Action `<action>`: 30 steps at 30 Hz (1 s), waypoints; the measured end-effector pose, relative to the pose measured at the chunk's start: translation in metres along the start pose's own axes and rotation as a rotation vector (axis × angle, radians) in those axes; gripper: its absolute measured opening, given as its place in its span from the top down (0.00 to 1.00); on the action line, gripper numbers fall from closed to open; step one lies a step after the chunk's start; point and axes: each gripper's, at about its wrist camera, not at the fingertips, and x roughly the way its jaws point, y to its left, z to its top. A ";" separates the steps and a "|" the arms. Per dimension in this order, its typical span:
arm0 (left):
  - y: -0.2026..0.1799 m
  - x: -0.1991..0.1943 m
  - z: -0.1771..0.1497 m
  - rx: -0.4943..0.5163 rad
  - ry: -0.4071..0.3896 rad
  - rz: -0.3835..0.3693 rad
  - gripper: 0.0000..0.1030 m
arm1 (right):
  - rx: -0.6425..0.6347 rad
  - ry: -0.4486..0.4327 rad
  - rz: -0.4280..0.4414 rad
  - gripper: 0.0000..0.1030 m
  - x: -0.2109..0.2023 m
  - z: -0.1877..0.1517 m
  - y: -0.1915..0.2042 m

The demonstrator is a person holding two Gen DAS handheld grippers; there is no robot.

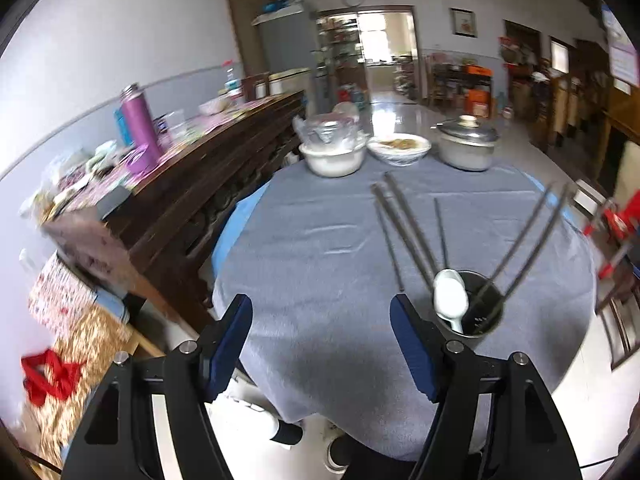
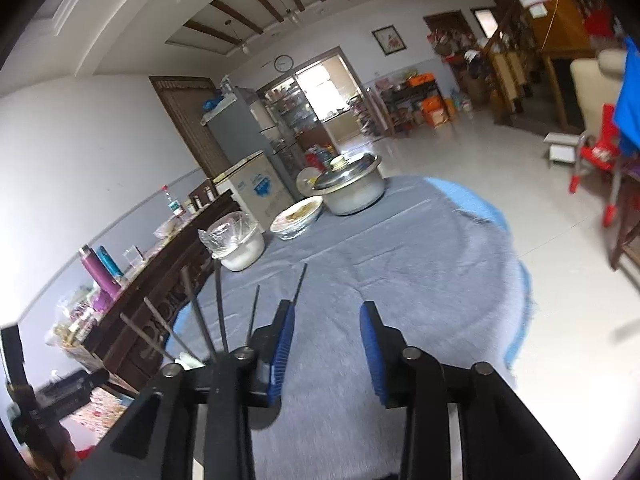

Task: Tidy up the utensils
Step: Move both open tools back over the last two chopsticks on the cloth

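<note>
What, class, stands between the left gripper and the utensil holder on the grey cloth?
Nothing visible does. The left gripper is open above bare grey cloth, and the utensil holder, already holding chopsticks and a white spoon, stands just beside its right finger, with no object in the gap.

Pale walls with a grey dado band all round, glossy light floor point(image 2: 460, 152) catching daylight from the glazed doorway point(image 1: 384, 44). Round clock point(image 2: 283, 63) just above that doorway, framed picture point(image 1: 464, 22) to its right, grey fridge point(image 1: 286, 46) to its left. Dark carved sideboard point(image 1: 208, 184) further left of the doorway along the wall, cluttered, purple flask point(image 1: 139, 132) on top. Brown-beamed recessed ceiling point(image 2: 256, 4) overhead
</note>
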 end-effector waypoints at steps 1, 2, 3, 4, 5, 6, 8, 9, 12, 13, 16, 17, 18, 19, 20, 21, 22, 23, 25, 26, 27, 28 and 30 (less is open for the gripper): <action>-0.001 -0.002 0.001 0.020 -0.006 -0.006 0.28 | -0.012 -0.006 -0.015 0.64 -0.007 -0.003 0.005; -0.002 -0.004 0.001 0.034 -0.008 -0.010 0.28 | -0.024 -0.013 -0.030 0.64 -0.015 -0.006 0.012; -0.002 -0.005 0.001 0.053 -0.012 -0.021 0.28 | -0.039 -0.023 -0.041 0.64 -0.022 -0.009 0.019; -0.001 -0.007 0.002 0.067 -0.015 -0.033 0.28 | -0.051 -0.032 -0.048 0.64 -0.029 -0.011 0.025; 0.000 -0.008 0.002 0.073 -0.015 -0.037 0.28 | -0.062 -0.043 -0.056 0.64 -0.036 -0.014 0.033; 0.002 -0.010 0.002 0.076 -0.014 -0.047 0.28 | -0.071 -0.053 -0.063 0.64 -0.042 -0.017 0.042; 0.009 -0.016 0.002 0.075 -0.019 -0.086 0.28 | -0.094 -0.064 -0.073 0.64 -0.050 -0.021 0.058; 0.012 -0.018 0.002 0.077 -0.021 -0.088 0.28 | -0.112 -0.073 -0.084 0.64 -0.054 -0.022 0.069; 0.024 -0.028 -0.002 0.073 -0.037 -0.091 0.28 | -0.148 -0.062 -0.076 0.64 -0.059 -0.023 0.094; 0.031 -0.031 -0.004 0.052 -0.042 -0.100 0.28 | -0.162 -0.061 -0.073 0.64 -0.059 -0.023 0.102; 0.046 -0.036 -0.007 -0.001 -0.052 -0.121 0.28 | -0.218 -0.068 -0.045 0.64 -0.063 -0.024 0.128; 0.049 -0.039 -0.007 -0.013 -0.058 -0.116 0.27 | -0.235 -0.071 -0.032 0.64 -0.065 -0.025 0.136; 0.052 -0.041 -0.007 -0.025 -0.067 -0.104 0.27 | -0.251 -0.075 -0.018 0.63 -0.066 -0.025 0.144; 0.056 -0.043 -0.007 -0.035 -0.075 -0.090 0.27 | -0.262 -0.073 -0.002 0.61 -0.066 -0.024 0.149; 0.058 -0.044 -0.007 -0.043 -0.079 -0.081 0.26 | -0.269 -0.069 0.011 0.54 -0.065 -0.024 0.153; 0.060 -0.045 -0.007 -0.050 -0.081 -0.075 0.25 | -0.273 -0.064 0.029 0.52 -0.063 -0.022 0.157; 0.062 -0.046 -0.007 -0.058 -0.082 -0.069 0.25 | -0.272 -0.061 0.041 0.51 -0.061 -0.021 0.159; 0.064 -0.046 -0.006 -0.066 -0.083 -0.059 0.24 | -0.271 -0.059 0.052 0.51 -0.058 -0.020 0.160; 0.064 -0.043 -0.004 -0.068 -0.077 -0.041 0.24 | -0.270 -0.042 0.070 0.51 -0.049 -0.019 0.161; 0.063 -0.041 -0.002 -0.068 -0.072 -0.031 0.24 | -0.266 -0.033 0.080 0.51 -0.044 -0.019 0.160; 0.062 -0.038 0.000 -0.067 -0.069 -0.024 0.24 | -0.260 -0.023 0.088 0.51 -0.038 -0.019 0.159; 0.060 -0.035 0.001 -0.065 -0.066 -0.019 0.24 | -0.255 -0.013 0.091 0.51 -0.030 -0.018 0.157; 0.054 -0.028 0.007 -0.055 -0.062 -0.015 0.24 | -0.244 0.005 0.088 0.51 -0.018 -0.020 0.151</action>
